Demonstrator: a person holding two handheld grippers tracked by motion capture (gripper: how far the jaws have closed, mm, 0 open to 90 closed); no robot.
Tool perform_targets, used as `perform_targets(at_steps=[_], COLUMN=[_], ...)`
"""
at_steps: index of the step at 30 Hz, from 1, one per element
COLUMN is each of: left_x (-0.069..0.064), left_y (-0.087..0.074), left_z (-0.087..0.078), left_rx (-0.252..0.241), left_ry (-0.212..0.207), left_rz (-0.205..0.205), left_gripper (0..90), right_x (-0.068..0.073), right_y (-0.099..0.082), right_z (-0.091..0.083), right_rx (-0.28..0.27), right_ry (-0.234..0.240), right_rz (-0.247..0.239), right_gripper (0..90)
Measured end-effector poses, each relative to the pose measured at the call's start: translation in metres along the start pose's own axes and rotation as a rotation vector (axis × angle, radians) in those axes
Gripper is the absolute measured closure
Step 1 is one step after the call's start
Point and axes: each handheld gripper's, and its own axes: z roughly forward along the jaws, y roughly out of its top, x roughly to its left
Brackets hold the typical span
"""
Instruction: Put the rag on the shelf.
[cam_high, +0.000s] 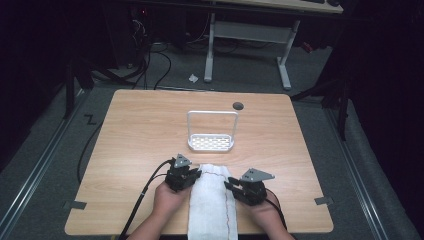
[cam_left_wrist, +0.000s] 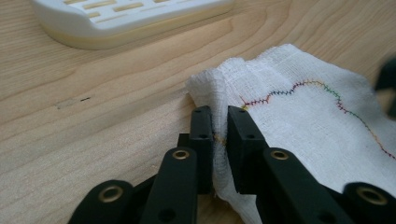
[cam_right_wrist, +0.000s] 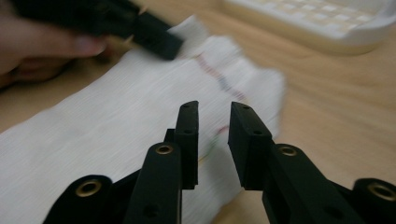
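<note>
A light wooden table (cam_high: 130, 150) carries a white folded cloth (cam_high: 212, 205) with a thin stitched line, lying lengthwise and overhanging the near edge. The left gripper (cam_high: 191, 176) touches the cloth's left edge near its far end; the right gripper (cam_high: 232, 185) sits at its right edge. A cable trails from the left gripper toward the near edge. Beyond the cloth stands a white perforated tray (cam_high: 211, 143) with a tall loop handle.

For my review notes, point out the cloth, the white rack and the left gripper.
cloth (cam_high: 212, 202): high view, middle of the folded white fabric.
white rack (cam_high: 211, 143): high view, slotted base.
left gripper (cam_left_wrist: 219, 122): left gripper view, between its tips, shut on the cloth's edge.
</note>
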Motion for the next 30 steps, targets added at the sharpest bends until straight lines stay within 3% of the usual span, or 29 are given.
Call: perform_targets(at_steps=[3, 4, 5, 6, 8, 12, 16, 22, 26, 30], left_x=[0.0, 0.001, 0.002, 0.002, 0.002, 0.002, 0.001, 0.001, 0.0, 0.0], left_y=[0.0, 0.0, 0.0, 0.0, 0.0, 0.0, 0.0, 0.0, 0.0, 0.0], left_z=[0.0, 0.0, 0.0, 0.0, 0.0, 0.0, 0.0, 0.0, 0.0, 0.0], left_rx=[0.001, 0.001, 0.001, 0.002, 0.002, 0.001, 0.001, 0.001, -0.001, -0.001], left_ry=[-0.002, -0.004, -0.006, -0.006, -0.005, -0.003, 0.001, 0.008, 0.01, 0.01], left_rz=[-0.006, -0.007, -0.013, -0.014, -0.015, -0.016, -0.017, -0.01, -0.006, -0.004], left_gripper=[82.3, 82.3, 82.2, 82.2, 82.2, 81.9, 80.9, 80.0, 80.0, 80.0], right_x=[-0.011, -0.011, -0.014, -0.012, -0.012, -0.013, -0.01, -0.006, -0.007, -0.007], right_y=[0.01, 0.01, 0.013, 0.013, 0.011, 0.009, 0.004, 0.004, 0.003, 0.004], right_z=[0.014, 0.014, 0.027, 0.033, 0.037, 0.037, 0.032, 0.032, 0.031, 0.032], right_rx=[0.023, 0.023, 0.058, 0.077, 0.08, 0.077, 0.069, 0.071, 0.068, 0.067], right_ry=[-0.065, -0.065, -0.073, -0.087, -0.066, -0.062, -0.013, -0.026, -0.038, -0.059], right_rz=[0.048, 0.048, 0.07, 0.06, 0.086, 0.093, 0.096, 0.081, 0.113, 0.094], right_gripper=[62.3, 62.3, 58.3, 57.1, 55.2, 51.6, 44.4, 50.3, 61.5, 66.9])
